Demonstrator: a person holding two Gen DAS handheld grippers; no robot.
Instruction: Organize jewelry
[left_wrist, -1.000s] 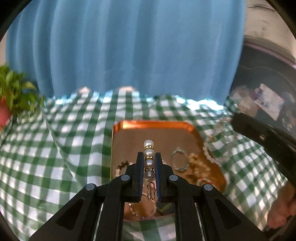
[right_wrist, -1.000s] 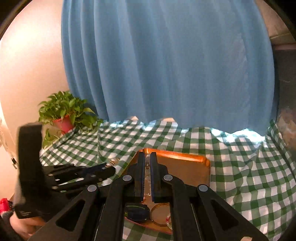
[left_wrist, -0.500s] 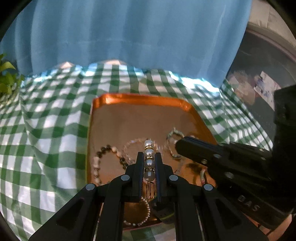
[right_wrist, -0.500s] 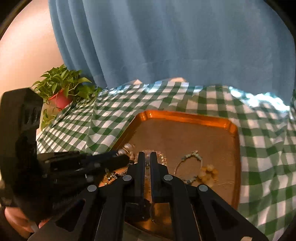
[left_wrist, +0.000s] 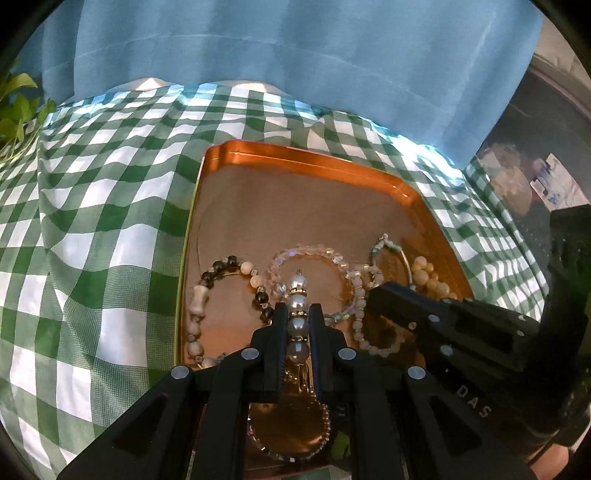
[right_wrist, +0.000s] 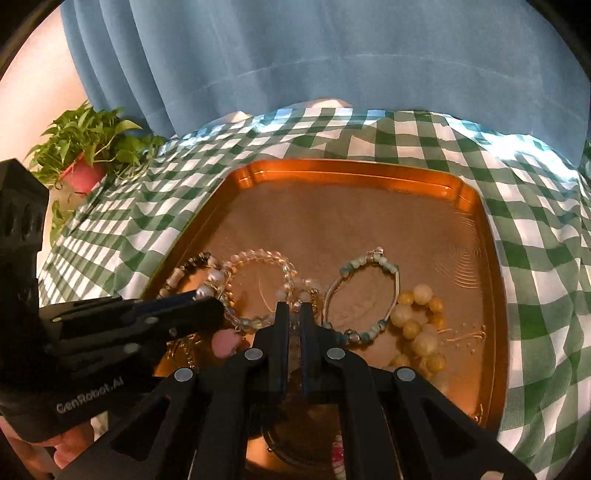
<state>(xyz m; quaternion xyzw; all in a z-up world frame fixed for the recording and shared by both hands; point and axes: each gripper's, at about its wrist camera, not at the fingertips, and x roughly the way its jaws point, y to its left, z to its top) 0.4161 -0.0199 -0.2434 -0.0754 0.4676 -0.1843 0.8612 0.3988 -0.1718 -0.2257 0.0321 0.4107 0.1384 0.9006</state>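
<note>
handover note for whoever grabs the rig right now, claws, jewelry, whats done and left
Left claw: shut on a pearl clip, low over the tray.
Right claw: nearly shut over the tray; whether it grips anything is unclear.
In the tray: clear bracelet, dark-bead bracelet, blue bracelet, yellow beads, all bunched at the near end.
Done: most pieces in the tray.
Left: set down the clip, tidy pieces.

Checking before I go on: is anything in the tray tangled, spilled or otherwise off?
Nothing has spilled; all the jewelry is in the copper tray. The bracelets are piled, though: the clear bead bracelet overlaps its neighbours. The left tongs grip a pearl piece.
</note>
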